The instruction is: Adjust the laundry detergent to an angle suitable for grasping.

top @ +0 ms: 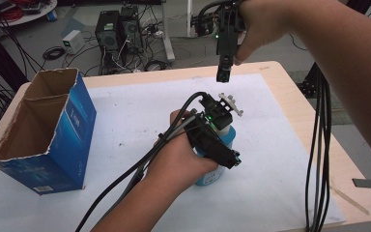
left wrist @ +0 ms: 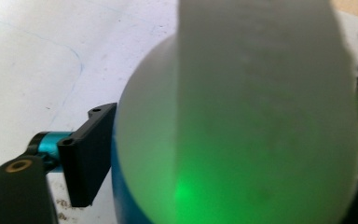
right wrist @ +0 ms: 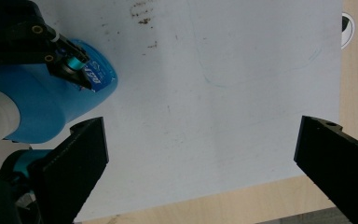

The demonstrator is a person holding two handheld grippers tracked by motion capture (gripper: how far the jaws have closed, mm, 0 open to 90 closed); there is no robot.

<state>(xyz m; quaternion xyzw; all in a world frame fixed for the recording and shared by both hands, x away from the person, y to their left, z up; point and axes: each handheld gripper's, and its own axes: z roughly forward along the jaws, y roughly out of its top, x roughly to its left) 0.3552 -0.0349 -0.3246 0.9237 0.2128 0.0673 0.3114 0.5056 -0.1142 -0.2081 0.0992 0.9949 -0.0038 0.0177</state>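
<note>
Here the left gripper [top: 222,145] is down at a blue bottle [top: 212,174] lying near the middle of the white sheet [top: 125,106] on the table [top: 299,111], and its jaws stand partly closed around the bottle's body; one black pad sits right at the bottle's flank in the left gripper view, though whether both pads press firmly I cannot tell. To do this well, I judge the grip should seat squarely across the round body, below the pale cap end [left wrist: 261,116], so the smooth plastic does not slip or roll. The right gripper [top: 224,72] hangs high above with jaws wide apart, holding nothing. The bottle is bright blue with a frosted whitish cap, a printed label [right wrist: 95,77] at its base.
</note>
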